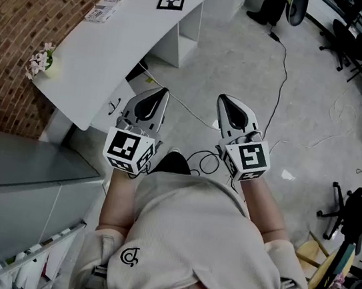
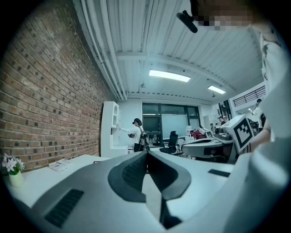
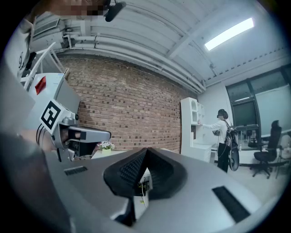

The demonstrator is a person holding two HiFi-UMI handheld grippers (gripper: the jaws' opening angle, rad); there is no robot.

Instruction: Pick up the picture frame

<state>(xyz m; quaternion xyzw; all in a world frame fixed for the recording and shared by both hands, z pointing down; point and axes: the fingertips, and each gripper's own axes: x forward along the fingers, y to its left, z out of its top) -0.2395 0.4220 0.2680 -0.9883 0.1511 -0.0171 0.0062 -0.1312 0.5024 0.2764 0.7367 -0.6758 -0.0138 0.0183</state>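
Forearms reach out from the bottom of the head view, each ending in a gripper held level above the floor. The left gripper has its jaws pressed together with nothing between them. The right gripper is the same, closed and empty. Beneath and just beyond them, dark cables loop over the floor.

To the left a white desk runs away along the brick wall. At its near end stands one small flower pot, and further along lies one printed packet. At the far end, well apart from both grippers, is the one picture frame, a dark square border round a pale print of antlers. It appears to lie flat on the desk, though the head view does not settle that.

The frame is probably light and stiff, a thin rigid thing that will not give between the jaws. If it is glazed it is also fragile, and its smooth border may slip. The safest hold looks to be across one side of the border, near the middle of that side, with the pads on front and back rather than on the print. If it does lie flat, one edge would need tipping up first.

In all there are two grippers, one desk, one frame, one pot and one packet. Farthest off, both gripper views show one other person at a tall white shelf unit.
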